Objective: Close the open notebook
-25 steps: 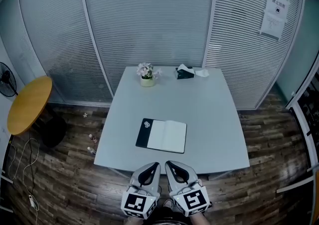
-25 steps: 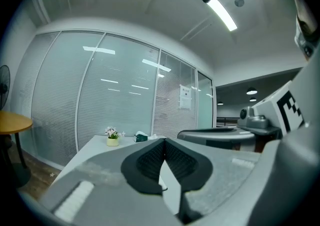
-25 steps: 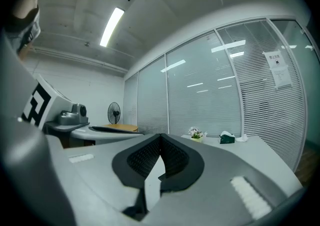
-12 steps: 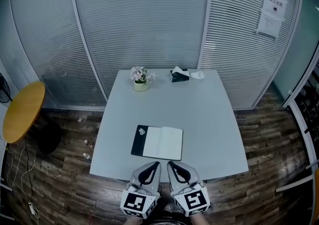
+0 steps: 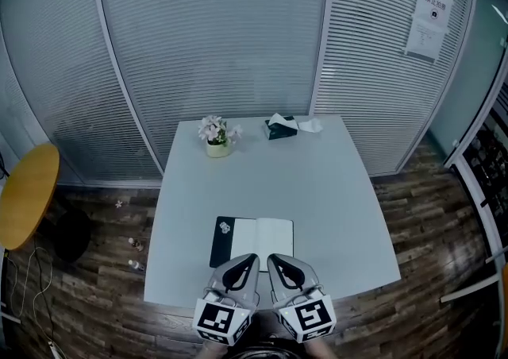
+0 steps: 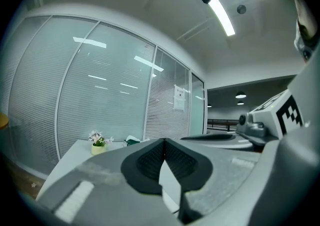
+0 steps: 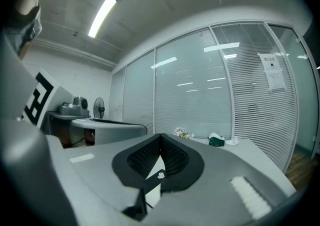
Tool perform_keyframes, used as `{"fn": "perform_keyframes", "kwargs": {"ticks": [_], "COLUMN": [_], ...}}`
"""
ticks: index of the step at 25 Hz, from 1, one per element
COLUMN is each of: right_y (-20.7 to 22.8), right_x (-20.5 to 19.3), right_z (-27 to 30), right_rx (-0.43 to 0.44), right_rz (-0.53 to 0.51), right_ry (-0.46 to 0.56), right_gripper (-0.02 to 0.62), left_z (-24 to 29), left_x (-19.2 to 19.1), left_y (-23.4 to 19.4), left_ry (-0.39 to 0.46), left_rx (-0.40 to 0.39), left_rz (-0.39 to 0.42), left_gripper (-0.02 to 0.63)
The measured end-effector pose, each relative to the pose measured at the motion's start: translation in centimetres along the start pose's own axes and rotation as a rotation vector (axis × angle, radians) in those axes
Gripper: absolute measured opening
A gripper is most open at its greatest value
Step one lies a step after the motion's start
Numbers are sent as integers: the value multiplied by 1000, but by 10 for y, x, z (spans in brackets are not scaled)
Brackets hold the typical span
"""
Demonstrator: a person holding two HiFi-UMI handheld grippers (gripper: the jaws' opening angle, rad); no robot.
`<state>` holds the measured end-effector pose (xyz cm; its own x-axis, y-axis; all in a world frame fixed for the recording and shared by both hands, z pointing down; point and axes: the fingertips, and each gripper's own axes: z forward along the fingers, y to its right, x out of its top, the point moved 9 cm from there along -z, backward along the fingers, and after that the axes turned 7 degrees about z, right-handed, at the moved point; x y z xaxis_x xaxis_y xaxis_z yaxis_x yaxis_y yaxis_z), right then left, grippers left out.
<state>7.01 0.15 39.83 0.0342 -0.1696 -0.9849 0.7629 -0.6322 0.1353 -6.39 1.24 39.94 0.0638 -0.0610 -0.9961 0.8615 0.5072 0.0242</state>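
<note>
Since the notebook (image 5: 252,242) lies open at the table's (image 5: 333,191) near edge: left gripper (image 5: 247,260), right gripper (image 5: 275,260), both pressed together, empty, just short of it. Recommended: slide one tip under the black cover's outer edge, fold it slowly across.

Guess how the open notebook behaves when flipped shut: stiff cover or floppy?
Probably stiff: the black cover lies flat with straight edges. The notebook looks thin, likely light, so it may slide on the smooth table instead of hinging.
</note>
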Motion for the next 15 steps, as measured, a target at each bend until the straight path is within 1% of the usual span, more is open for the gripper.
{"fn": "perform_keyframes", "kwargs": {"ticks": [7,15], "right_y": [9,2], "right_x": [2,-3], "right_z": [43,71], "right_rx": [-46,-97], "right_rz": [-4,7], "right_ry": [-2,-1], "right_gripper": [3,3], "left_z": [30,40], "left_x": [1,-8], "left_y": [-37,-67], "left_ry": [2,-7], "left_rx": [-65,-123], "left_rz": [14,12], "left_gripper": [4,4]}}
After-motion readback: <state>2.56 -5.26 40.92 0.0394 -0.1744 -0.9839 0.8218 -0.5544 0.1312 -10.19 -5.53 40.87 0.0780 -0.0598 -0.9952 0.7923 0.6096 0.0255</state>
